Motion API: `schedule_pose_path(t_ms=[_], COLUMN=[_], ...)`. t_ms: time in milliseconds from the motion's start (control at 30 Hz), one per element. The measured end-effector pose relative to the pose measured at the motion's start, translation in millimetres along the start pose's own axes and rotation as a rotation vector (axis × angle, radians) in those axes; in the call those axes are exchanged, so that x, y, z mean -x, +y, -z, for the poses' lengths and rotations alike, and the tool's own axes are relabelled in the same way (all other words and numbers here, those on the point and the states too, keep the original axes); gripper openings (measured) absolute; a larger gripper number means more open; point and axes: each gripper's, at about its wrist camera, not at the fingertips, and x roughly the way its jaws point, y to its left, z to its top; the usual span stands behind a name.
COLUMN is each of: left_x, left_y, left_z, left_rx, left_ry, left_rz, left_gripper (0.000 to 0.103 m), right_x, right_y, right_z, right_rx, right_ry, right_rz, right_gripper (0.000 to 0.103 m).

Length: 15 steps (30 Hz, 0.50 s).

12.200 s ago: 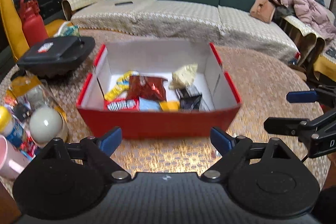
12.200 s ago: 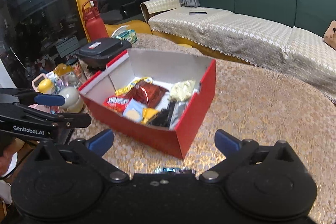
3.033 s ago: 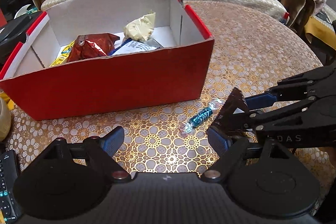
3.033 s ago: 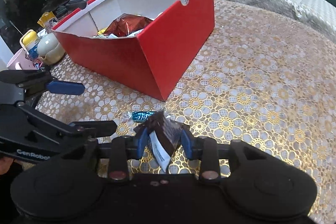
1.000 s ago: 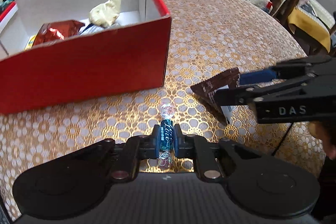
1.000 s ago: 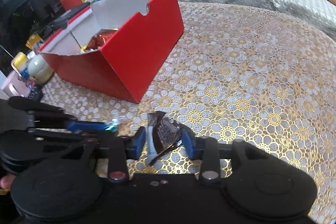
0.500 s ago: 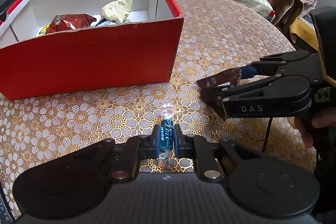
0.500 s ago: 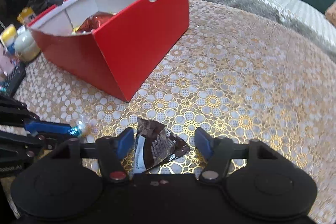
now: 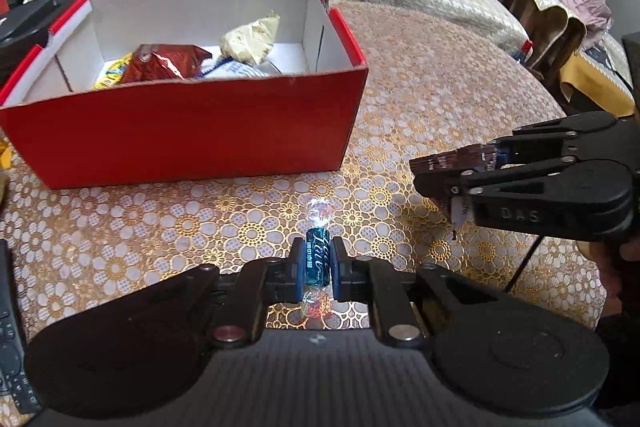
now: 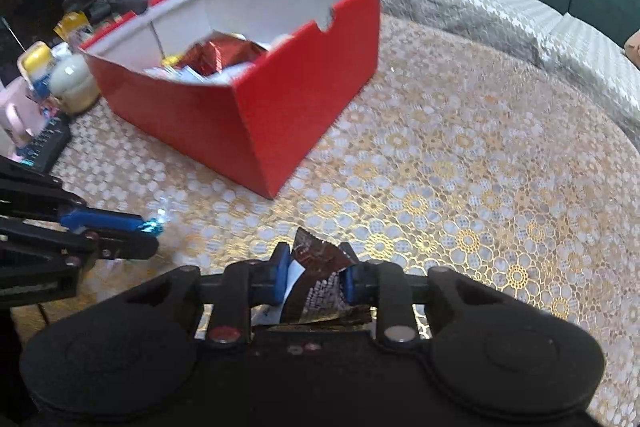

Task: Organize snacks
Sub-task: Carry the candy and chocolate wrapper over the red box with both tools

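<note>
Left hand-held gripper (image 9: pixel 318 267) clamped on a small teal twist-wrapped candy (image 9: pixel 317 259), held upright between the pads, clear of the worktop (image 9: pixel 440 87). Right hand-held gripper (image 10: pixel 314 277) pinching a dark brown snack packet (image 10: pixel 320 279) — jaws just drawn in on it, pads pressing its crumpled sides, packet sitting skewed with one corner poking up. Red box (image 9: pixel 192 135) open-topped, just beyond both, already holding a shiny red bag (image 9: pixel 166 61), a pale yellow wrapper (image 9: pixel 252 39) and other packets.

Likely both loads bound for the box. Risks from here:

- Brown packet slipping out — thin, slick foil caught off-centre, so any quick swing or tilt could shake it loose short of the box.
- Candy rolling free between the pads; round body, narrow contact, glossy wrap.
- Clipping the near wall of the box on the way in if carried too low, shoving the light cardboard across the slick patterned cloth.
- Both tools converging on one opening — near each other already, so a knock between them could jar either grip.
</note>
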Motion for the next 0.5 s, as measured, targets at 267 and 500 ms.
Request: schedule_pose_path(t_ms=[267, 500], left_x=[35, 62], left_y=[7, 22], left_z=[-8, -29], left_rx=[0.017, 0.024], left_ry=[-0.077, -0.154], left_rz=[-0.019, -0.057], left_gripper=[0.012, 0.012], right_x=[44, 71], right_y=[24, 44], right_z=[-21, -48], right_rx=[0.040, 0.082], right_ry=[-0.082, -0.157], right_rz=[-0.012, -0.017], right_gripper=[0.025, 0.025])
